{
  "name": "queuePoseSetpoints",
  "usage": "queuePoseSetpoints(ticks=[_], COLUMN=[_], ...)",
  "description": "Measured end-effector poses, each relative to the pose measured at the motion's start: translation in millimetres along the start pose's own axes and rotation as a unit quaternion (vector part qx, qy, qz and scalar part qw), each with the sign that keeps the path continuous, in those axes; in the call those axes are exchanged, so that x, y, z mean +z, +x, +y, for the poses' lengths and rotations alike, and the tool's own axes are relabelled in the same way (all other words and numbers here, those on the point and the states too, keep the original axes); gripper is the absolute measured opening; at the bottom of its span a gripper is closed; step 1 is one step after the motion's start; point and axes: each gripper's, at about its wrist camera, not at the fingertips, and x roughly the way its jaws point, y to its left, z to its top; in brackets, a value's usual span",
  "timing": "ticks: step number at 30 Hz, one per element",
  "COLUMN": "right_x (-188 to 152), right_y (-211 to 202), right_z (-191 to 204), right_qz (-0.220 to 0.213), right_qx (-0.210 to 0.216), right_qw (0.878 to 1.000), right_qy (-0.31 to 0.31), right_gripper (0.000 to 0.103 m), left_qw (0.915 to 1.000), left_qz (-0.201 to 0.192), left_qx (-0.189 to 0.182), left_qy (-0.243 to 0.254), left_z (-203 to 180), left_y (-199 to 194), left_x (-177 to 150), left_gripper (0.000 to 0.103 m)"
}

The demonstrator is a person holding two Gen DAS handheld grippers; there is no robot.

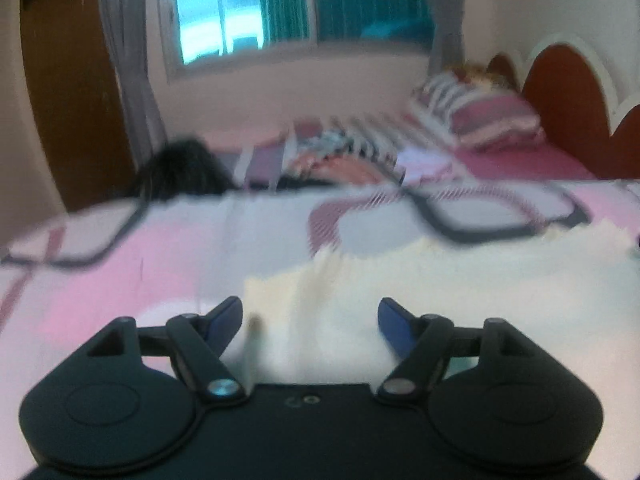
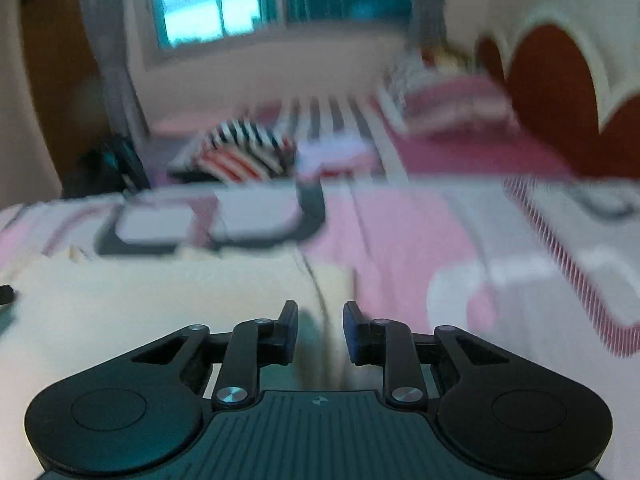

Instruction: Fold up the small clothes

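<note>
A cream-coloured small garment (image 1: 400, 280) lies flat on the pink and white patterned bedspread (image 1: 140, 272). My left gripper (image 1: 310, 320) is open, low over the garment's left part, with nothing between its blue-padded fingers. In the right wrist view the same garment (image 2: 160, 300) spreads to the left, with a raised fold running toward the gripper. My right gripper (image 2: 320, 326) is half open over that fold at the garment's right edge; the fabric sits between the fingers without being clamped. Both views are motion-blurred.
A pile of striped clothes (image 1: 340, 152) (image 2: 244, 152) lies further back on the bed. Pillows (image 1: 480, 112) rest against the red headboard (image 1: 568, 112) at the right. A dark object (image 1: 184, 168) sits at the bed's far left edge, below a window (image 1: 216, 12).
</note>
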Motion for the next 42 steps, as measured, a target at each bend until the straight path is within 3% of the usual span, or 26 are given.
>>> queuePoseSetpoints(ticks=[3,6,8,10,12,14,18,21,23,24,25,26,28,32,35,39,42], right_x=[-1.4,-18.5,-34.1,-43.1,-35.7,-35.9,-52.9,-53.0,-48.4,-48.9,-51.0,-53.1,-50.0,-49.1,-61.1,-89.2,-106.2], right_y=[-12.8,-14.2,-3.4,-1.9,-4.5,-11.5,-20.4,-24.2,-29.5,-31.3,-32.5,-37.2,-50.8,-82.2,-89.3,-89.6,-102.2], right_z=[36.6,83.0,101.0,106.4,105.3,99.0,105.9,98.9,76.4,56.6,35.8,18.9,13.8,38.5,70.3,94.0,94.3], right_qz=[0.009,0.029,0.052,0.031,0.045,0.042,0.034,0.037,0.032,0.034,0.038,0.034,0.032,0.007,0.030,0.075,0.058], right_qx=[0.098,0.146,0.131,0.120,0.118,0.122,0.106,0.104,0.051,0.015,0.005,0.028,0.022,0.077,0.118,0.123,0.113], right_qw=[0.995,0.984,0.982,0.983,0.986,0.986,0.983,0.984,0.991,0.995,0.998,0.999,0.999,0.997,0.993,0.989,0.991], right_qy=[-0.030,-0.102,-0.125,-0.132,-0.112,-0.105,-0.145,-0.139,-0.121,-0.093,-0.058,-0.027,-0.009,0.010,-0.001,-0.021,-0.029], right_gripper=[0.026,0.026,0.026,0.026,0.026,0.026,0.026,0.026,0.026,0.026,0.026,0.026,0.026,0.026,0.026,0.026,0.026], left_qw=[0.9981,0.9953,0.9934,0.9944,0.9947,0.9949,0.9944,0.9954,0.9965,0.9963,0.9958,0.9958,0.9967,0.9959,0.9947,0.9949,0.9958], left_qz=[-0.002,0.020,0.056,0.049,0.051,0.032,0.057,0.049,0.045,0.048,0.051,0.055,0.055,0.055,0.065,0.077,0.073], left_qx=[-0.061,-0.080,-0.079,-0.080,-0.080,-0.091,-0.082,-0.081,-0.070,-0.070,-0.075,-0.073,-0.058,-0.071,-0.080,-0.065,-0.055], left_qy=[0.005,0.051,0.062,0.050,0.039,0.030,0.034,0.016,0.012,0.003,-0.003,0.000,0.010,-0.007,-0.007,0.005,0.006], left_z=[-32.8,-68.8,-78.7,-75.3,-68.8,-68.9,-74.1,-61.4,-48.9,-42.1,-38.1,-38.5,-47.6,-69.3,-89.8,-103.7,-102.5], left_y=[-13.3,-9.6,6.8,8.4,-1.1,-18.5,-14.8,-17.8,-23.7,-23.4,-24.4,-25.9,-33.2,-49.7,-62.4,-74.7,-88.2], left_x=[1.6,-7.0,-15.1,-15.8,-8.1,-9.1,-25.3,-32.7,-36.2,-38.0,-38.8,-37.7,-33.3,-38.4,-50.2,-74.1,-81.1], left_gripper=[0.075,0.075,0.077,0.077,0.073,0.076,0.077,0.078,0.079,0.080,0.080,0.080,0.077,0.077,0.077,0.078,0.077])
